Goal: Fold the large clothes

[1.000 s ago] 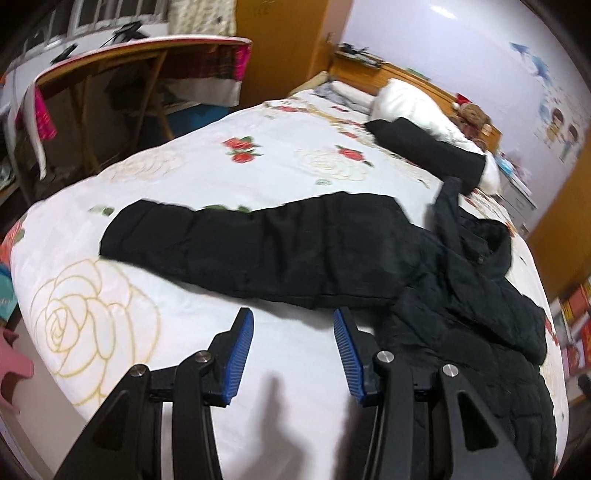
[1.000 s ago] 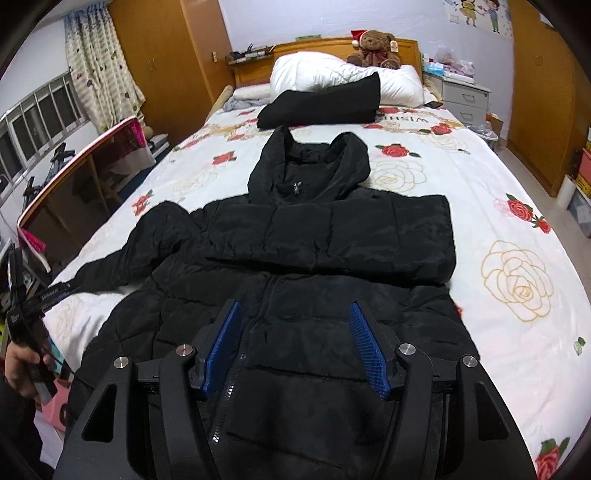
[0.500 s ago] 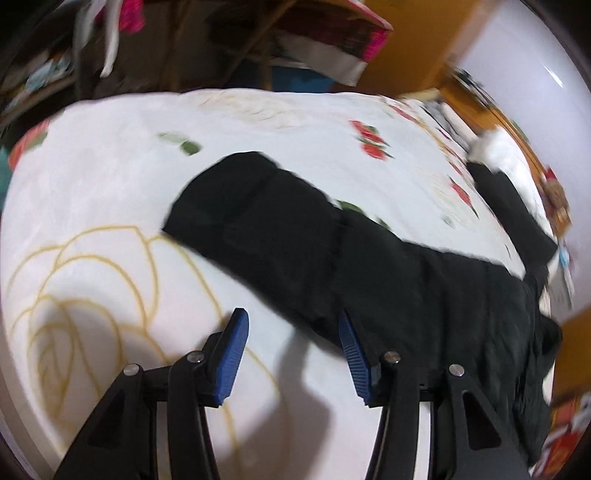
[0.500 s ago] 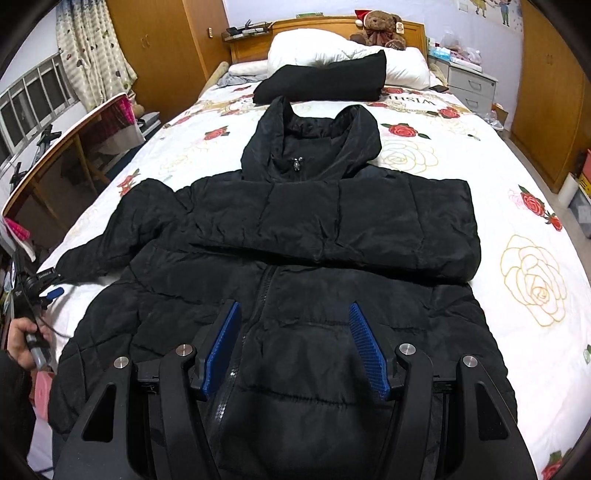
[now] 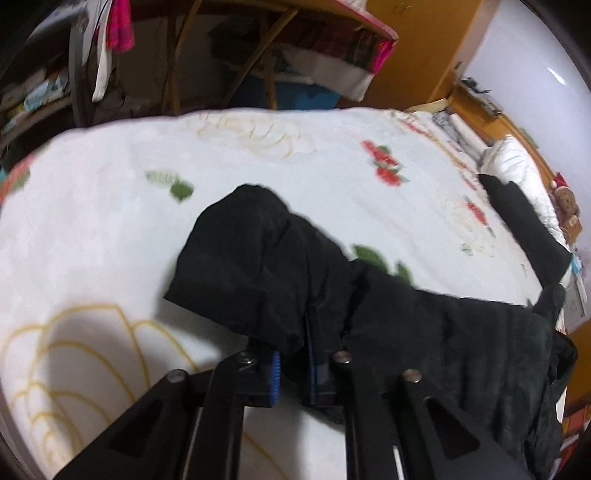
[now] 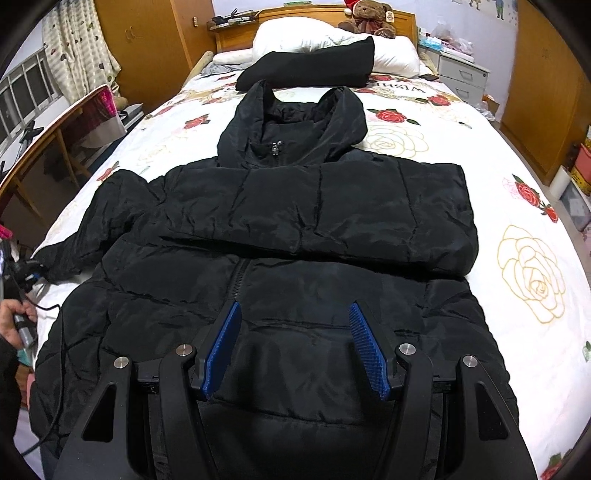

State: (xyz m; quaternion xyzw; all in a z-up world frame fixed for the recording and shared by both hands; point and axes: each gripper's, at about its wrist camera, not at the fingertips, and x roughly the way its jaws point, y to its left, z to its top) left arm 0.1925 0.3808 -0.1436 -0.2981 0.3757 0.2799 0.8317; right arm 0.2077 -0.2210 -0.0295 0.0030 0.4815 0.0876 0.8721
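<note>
Left tongs: jaws closing, the cuff end of the black sleeve seen pinched between the blue pads, the sleeve bunched and raised off the bed. Right tongs: held apart over the lower front, nothing gripped between them. Black puffer jacket: laid front-up on the flowered bed, one sleeve folded across the chest, hood toward the headboard. Folded black garment: placed beyond the hood, against the white pillow. Teddy bear: seated at the headboard.
</note>
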